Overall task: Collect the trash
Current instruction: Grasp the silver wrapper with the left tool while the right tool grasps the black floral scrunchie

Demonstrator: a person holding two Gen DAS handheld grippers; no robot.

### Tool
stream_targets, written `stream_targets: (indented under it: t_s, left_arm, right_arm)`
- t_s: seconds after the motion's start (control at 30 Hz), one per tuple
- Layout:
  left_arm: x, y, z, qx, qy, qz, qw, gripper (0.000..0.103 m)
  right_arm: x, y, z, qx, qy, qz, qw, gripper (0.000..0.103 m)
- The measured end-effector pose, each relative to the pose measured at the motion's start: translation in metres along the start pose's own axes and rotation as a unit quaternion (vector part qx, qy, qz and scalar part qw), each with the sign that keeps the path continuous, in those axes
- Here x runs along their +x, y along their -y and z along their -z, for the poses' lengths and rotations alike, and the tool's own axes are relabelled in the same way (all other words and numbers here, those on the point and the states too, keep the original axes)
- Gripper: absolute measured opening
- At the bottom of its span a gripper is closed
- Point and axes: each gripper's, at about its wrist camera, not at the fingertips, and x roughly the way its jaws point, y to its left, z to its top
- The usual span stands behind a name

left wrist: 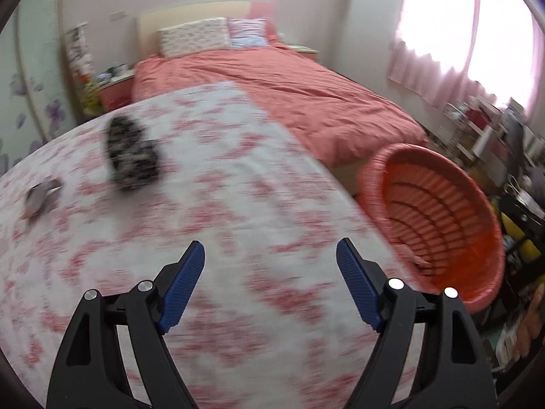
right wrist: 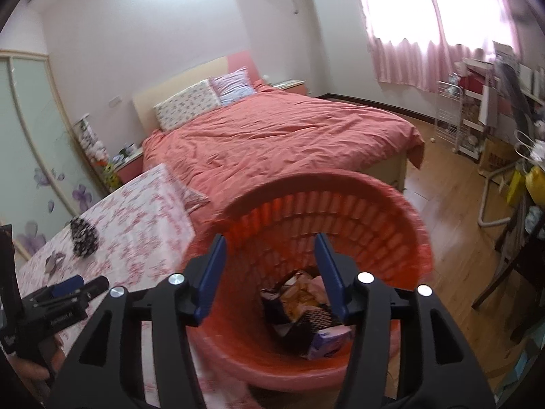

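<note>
Beside table edge [left wrist: 344, 184], red bin [left wrist: 436, 218].

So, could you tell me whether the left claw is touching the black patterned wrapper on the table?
Apart: the left wrist view shows the open left claw well short of the wrapper.

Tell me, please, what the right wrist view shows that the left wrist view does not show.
Only the right wrist view shows the trash at the bottom of the orange basket, the wooden floor and the left gripper from outside. Only the left wrist view shows the left gripper's open jaws from behind. Both show the floral tablecloth, the black patterned item, the small wrapper and the bed.
</note>
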Motion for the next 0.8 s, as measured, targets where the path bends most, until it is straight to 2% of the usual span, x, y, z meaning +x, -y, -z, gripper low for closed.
stream_targets:
  t_s: [0.27, 0.43, 0.6, 0.73, 0.8]
  left_arm:
    - [-0.026, -0.090, 0.012, -0.056, 0.016, -0.078, 0.9952, 0.084]
    - [-0.040, -0.148, 0.020, -0.095, 0.022, -0.113, 0.9887, 0.084]
    - [-0.048, -0.184, 0.025, -0.122, 0.025, -0.124, 0.9844, 0.084]
    - [-0.051, -0.212, 0.027, -0.141, 0.024, -0.128, 0.9814, 0.084]
    - [-0.052, -0.223, 0.027, -0.149, 0.025, -0.125, 0.9805, 0.084]
  right_arm:
    - [0.016, -0.084, 0.003, -0.058, -0.031, -0.034, 0.997, 0.069]
    - [0.034, -0.155, 0.007, -0.102, -0.045, -0.070, 0.991, 0.073]
    - [0.059, -0.217, 0.008, -0.115, -0.060, -0.109, 0.986, 0.073]
    - [0.092, -0.274, 0.007, -0.119, -0.088, -0.140, 0.979, 0.071]
    - [0.104, -0.294, 0.007, -0.125, -0.094, -0.142, 0.977, 0.069]
